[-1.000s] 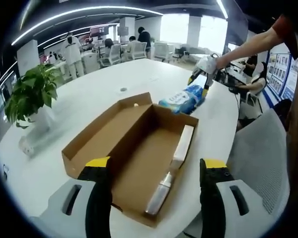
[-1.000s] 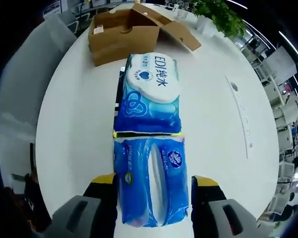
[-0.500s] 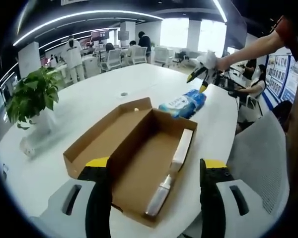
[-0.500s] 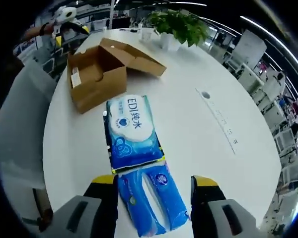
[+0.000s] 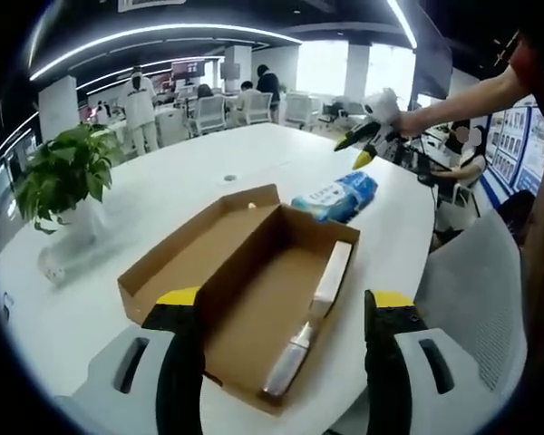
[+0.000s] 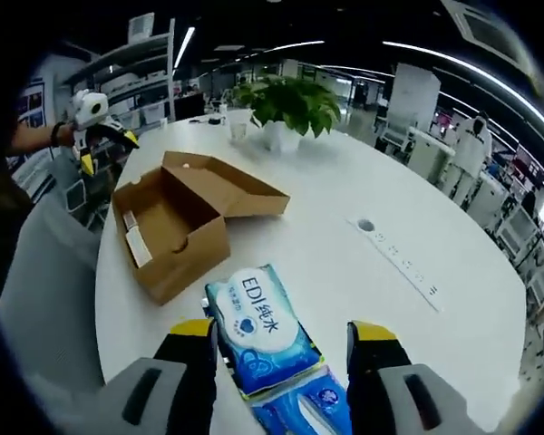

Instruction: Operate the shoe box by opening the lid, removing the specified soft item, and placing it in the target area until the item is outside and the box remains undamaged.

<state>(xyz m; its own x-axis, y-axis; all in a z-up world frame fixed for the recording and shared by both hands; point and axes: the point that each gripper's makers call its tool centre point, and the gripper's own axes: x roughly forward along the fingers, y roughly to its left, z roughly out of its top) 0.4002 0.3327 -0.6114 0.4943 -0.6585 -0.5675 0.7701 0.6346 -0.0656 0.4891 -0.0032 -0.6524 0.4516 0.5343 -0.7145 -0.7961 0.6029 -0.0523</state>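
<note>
Shoe box (image 5: 254, 290): brown cardboard, lid folded back flat on the round white worktop (image 5: 163, 195); it lies open so the inside can be reached, and no tear or crush shows.
Left in the box: a long narrow item in clear wrap (image 5: 313, 313) lies along one inner wall; what it is cannot be told.
Wet-wipe packs (image 6: 267, 340): two soft blue packs joined end to end, the near one with a white flap printed "EDI"; they lie flat on the worktop, outside the box and just beside its far end in the left gripper view (image 5: 337, 197).
Why they lie there: judged from the layout, this bare patch is the target area, so the soft item looks delivered.
Right gripper (image 6: 281, 340): jaws spread, pinching nothing; the packs show between them but lower, on the worktop. In the left gripper view it hangs in the air above and beyond the packs (image 5: 367, 145), in a gloved hand.
Left gripper (image 5: 281, 304): jaws spread and empty, poised at the near end of the box, probably to steady it if needed.
Potted plant (image 5: 63, 177): stands on the worktop, well apart from the box.
Task state: seemingly at its end.
</note>
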